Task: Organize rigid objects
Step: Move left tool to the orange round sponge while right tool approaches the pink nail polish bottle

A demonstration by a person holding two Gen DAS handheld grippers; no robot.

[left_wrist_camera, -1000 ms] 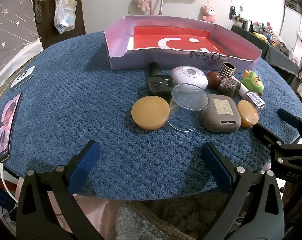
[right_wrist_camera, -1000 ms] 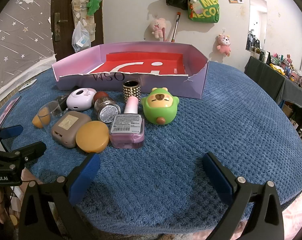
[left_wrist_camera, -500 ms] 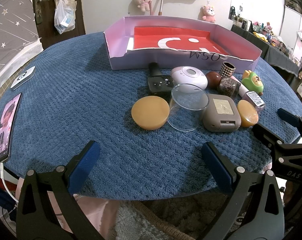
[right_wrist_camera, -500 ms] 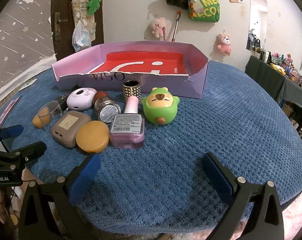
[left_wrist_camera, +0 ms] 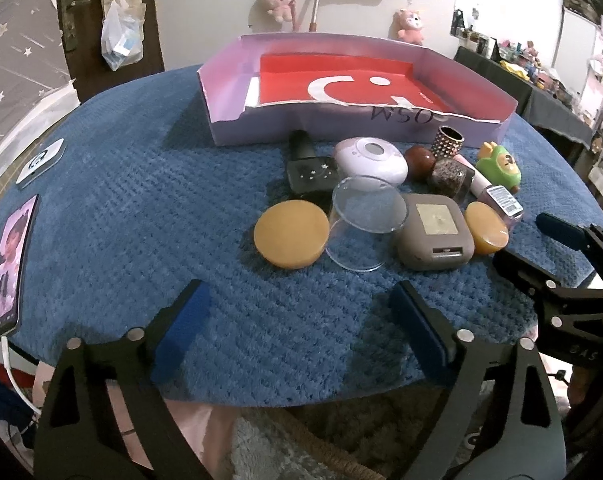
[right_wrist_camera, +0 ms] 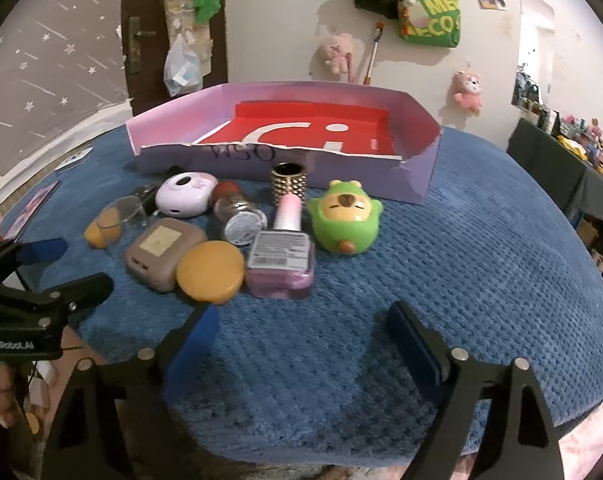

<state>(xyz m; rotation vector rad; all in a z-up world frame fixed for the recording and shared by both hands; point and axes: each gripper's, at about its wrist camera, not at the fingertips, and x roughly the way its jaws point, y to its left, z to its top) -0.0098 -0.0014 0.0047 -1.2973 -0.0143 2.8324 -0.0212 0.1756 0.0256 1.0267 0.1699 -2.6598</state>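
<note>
Right wrist: orange disc (right_wrist_camera: 210,271) just beyond closing right claw (right_wrist_camera: 299,342).

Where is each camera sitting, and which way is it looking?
Left wrist: on the left gripper, looking forward and down over the blue table at the box; its own closing, empty fingers show, plus the right gripper.
Right wrist: on the right gripper, same direction from further right; its closing, empty fingers show, plus the left gripper.
Shared: box, green toy, orange discs, grey case.
</note>
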